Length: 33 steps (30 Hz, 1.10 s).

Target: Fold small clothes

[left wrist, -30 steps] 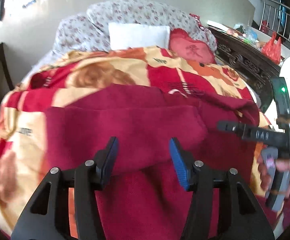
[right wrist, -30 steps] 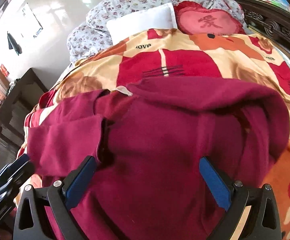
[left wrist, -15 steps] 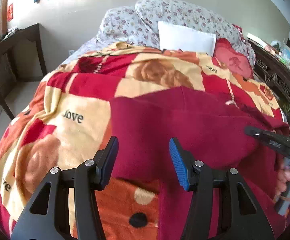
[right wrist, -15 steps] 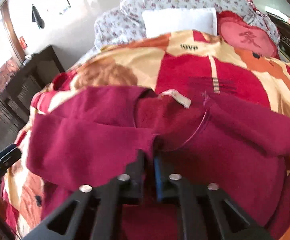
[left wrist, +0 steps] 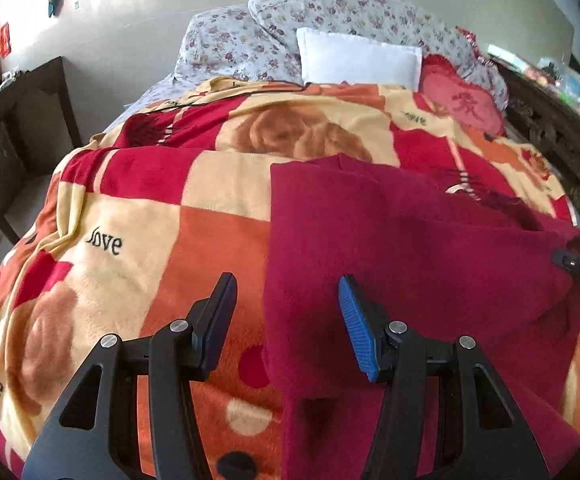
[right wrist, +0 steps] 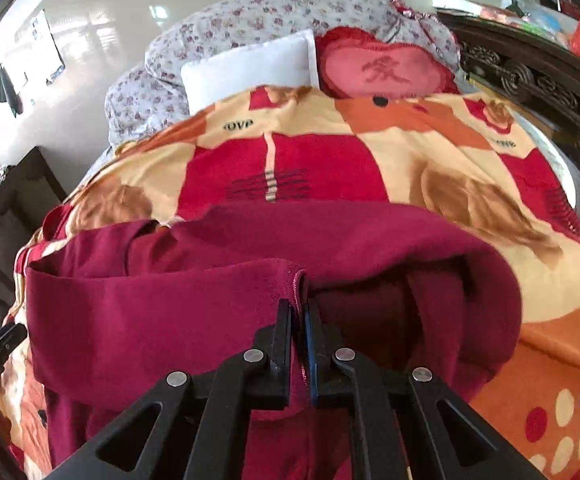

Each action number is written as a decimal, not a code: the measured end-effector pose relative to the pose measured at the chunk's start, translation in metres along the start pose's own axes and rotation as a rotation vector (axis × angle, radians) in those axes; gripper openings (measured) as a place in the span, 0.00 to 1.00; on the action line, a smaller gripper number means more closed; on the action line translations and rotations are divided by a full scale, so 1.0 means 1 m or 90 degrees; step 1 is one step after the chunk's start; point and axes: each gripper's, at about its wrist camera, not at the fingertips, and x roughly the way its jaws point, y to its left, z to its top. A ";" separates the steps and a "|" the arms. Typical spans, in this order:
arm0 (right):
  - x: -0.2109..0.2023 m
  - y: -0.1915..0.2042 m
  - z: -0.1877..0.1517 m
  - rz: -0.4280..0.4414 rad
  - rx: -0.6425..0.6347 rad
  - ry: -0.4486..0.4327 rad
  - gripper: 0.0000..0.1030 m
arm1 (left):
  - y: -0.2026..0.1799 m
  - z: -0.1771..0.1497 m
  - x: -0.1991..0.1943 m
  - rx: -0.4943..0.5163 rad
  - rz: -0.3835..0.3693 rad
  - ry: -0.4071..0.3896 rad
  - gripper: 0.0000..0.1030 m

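The right gripper (right wrist: 298, 312) is clenched on a pinched edge of the maroon garment (right wrist: 193, 312), the cloth rising in a ridge between its closed fingers. The left gripper (left wrist: 285, 304) hangs half open above the garment's left edge, grasping nothing; its right finger (left wrist: 356, 320) is over maroon cloth, its left over the blanket (left wrist: 129, 248). The garment lies on the blanket's near side.

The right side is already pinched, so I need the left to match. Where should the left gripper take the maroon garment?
Grip the maroon garment at its straight left edge, coming from the blanket side. That edge lies flat and exposed between the open left gripper fingers.
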 end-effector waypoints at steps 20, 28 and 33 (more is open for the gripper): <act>-0.042 0.026 0.007 0.061 -0.059 -0.068 0.48 | -0.006 0.018 0.007 -0.016 0.016 -0.017 0.51; -0.016 0.065 0.008 0.049 -0.155 -0.048 0.40 | -0.013 0.022 0.034 -0.006 0.037 0.012 0.51; 0.010 0.040 0.008 0.006 -0.098 -0.026 0.37 | -0.008 0.018 0.061 -0.020 0.041 0.046 0.51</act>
